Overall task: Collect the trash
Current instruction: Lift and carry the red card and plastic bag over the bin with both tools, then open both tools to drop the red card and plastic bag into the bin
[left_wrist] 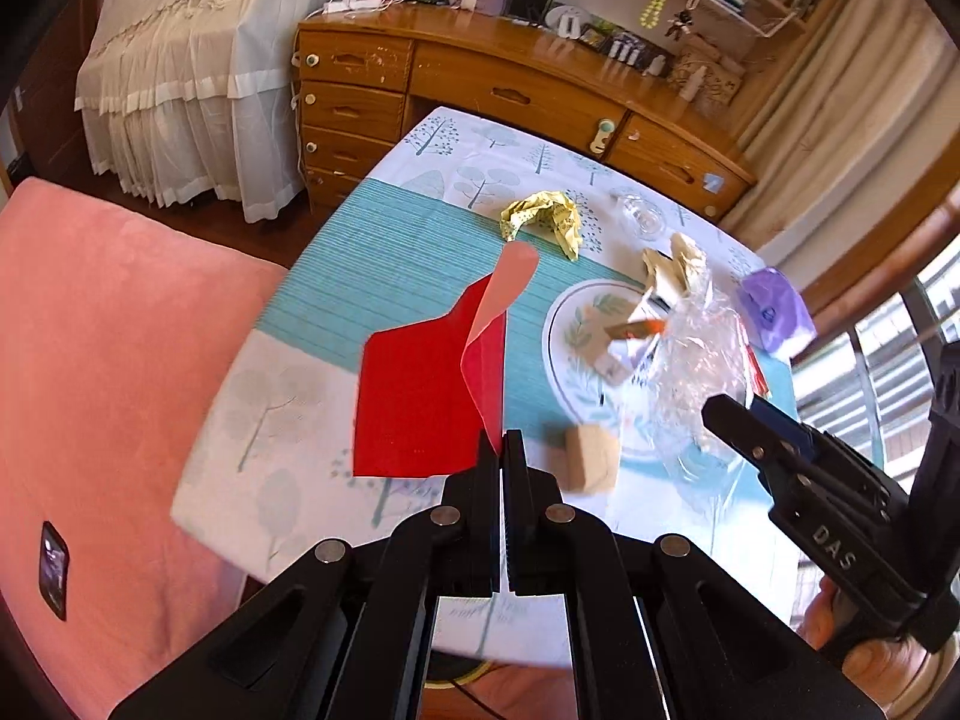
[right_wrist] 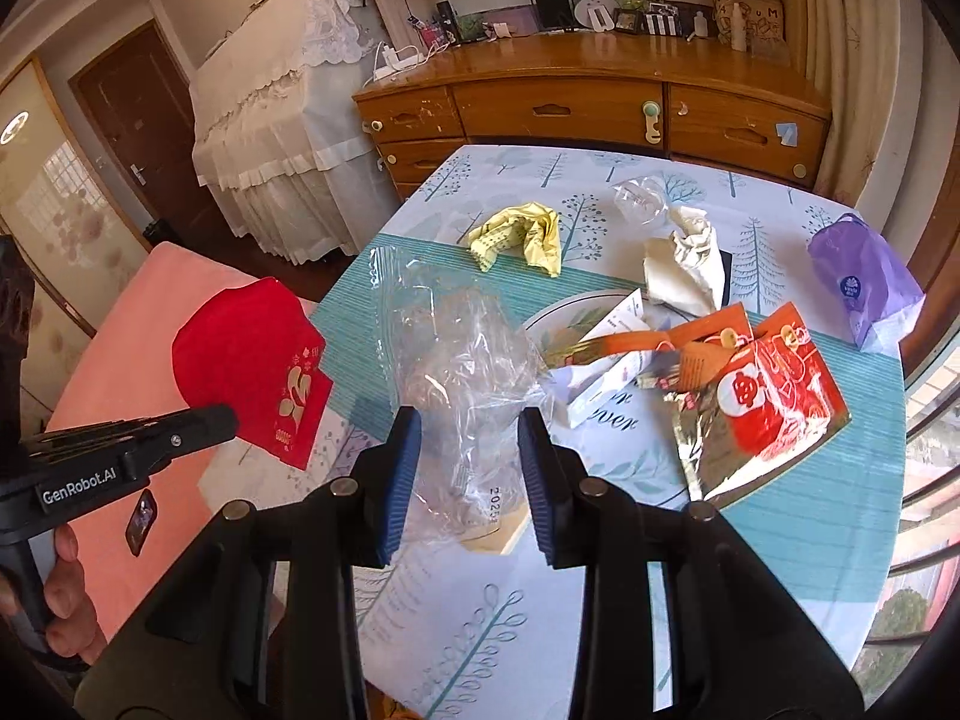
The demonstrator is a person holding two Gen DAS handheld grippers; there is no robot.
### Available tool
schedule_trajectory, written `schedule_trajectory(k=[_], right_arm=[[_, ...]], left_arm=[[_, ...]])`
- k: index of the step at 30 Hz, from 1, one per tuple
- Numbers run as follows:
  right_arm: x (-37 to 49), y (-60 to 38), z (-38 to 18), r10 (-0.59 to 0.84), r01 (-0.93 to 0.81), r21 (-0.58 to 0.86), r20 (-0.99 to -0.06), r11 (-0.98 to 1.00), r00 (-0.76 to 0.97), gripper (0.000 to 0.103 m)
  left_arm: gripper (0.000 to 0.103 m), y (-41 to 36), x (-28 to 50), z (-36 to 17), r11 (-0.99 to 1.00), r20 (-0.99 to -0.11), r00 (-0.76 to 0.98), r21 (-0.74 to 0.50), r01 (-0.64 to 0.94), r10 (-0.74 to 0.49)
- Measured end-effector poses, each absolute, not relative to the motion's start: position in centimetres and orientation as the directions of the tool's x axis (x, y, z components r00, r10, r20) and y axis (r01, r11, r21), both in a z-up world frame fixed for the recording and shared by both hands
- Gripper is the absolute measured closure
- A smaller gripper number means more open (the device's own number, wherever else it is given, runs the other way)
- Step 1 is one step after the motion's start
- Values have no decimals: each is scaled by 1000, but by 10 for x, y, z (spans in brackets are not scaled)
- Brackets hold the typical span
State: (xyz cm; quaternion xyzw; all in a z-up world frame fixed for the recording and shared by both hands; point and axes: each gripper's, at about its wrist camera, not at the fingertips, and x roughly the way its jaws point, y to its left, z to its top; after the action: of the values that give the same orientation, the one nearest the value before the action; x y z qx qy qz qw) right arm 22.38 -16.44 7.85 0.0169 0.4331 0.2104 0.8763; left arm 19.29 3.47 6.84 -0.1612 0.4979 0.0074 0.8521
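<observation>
Here, a flat red envelope (left_wrist: 420,396) in the left gripper (left_wrist: 503,450) jaws.

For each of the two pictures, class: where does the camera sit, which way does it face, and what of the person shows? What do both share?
Left wrist: on the left gripper, looking down over the table; fingers shut on a red envelope; the right gripper at right.
Right wrist: on the right gripper, facing the dresser; clear plastic between its fingers; a hand at left.
Shared: envelope, yellow wrapper, plate.
</observation>
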Motion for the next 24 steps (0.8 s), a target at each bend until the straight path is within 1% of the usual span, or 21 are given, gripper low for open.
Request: schedule_trajectory(k=[7, 11, 17, 21, 24], right_arm=[[117, -120, 88, 340, -296, 196, -727, 935, 596, 73], [59, -100, 83, 317, -261, 194, -727, 946, 609, 73], [-13, -78, 60, 287, -245, 177, -781, 953, 554, 73], [-47, -72, 47, 263, -239, 158, -815, 958, 516, 73], [-63, -71, 34, 243, -242, 136, -836, 961, 492, 73]], left_arm=[[102, 71, 92, 85, 958, -815, 534, -286, -31, -226], [102, 88, 35, 84, 958, -809, 522, -282, 55, -268], [102, 110, -36, 64, 947, -821, 475, -301, 112, -317], [102, 110, -65, 47, 937, -825, 446, -323, 131, -347], [102, 106, -78, 29, 919, -817, 425, -372, 131, -391]])
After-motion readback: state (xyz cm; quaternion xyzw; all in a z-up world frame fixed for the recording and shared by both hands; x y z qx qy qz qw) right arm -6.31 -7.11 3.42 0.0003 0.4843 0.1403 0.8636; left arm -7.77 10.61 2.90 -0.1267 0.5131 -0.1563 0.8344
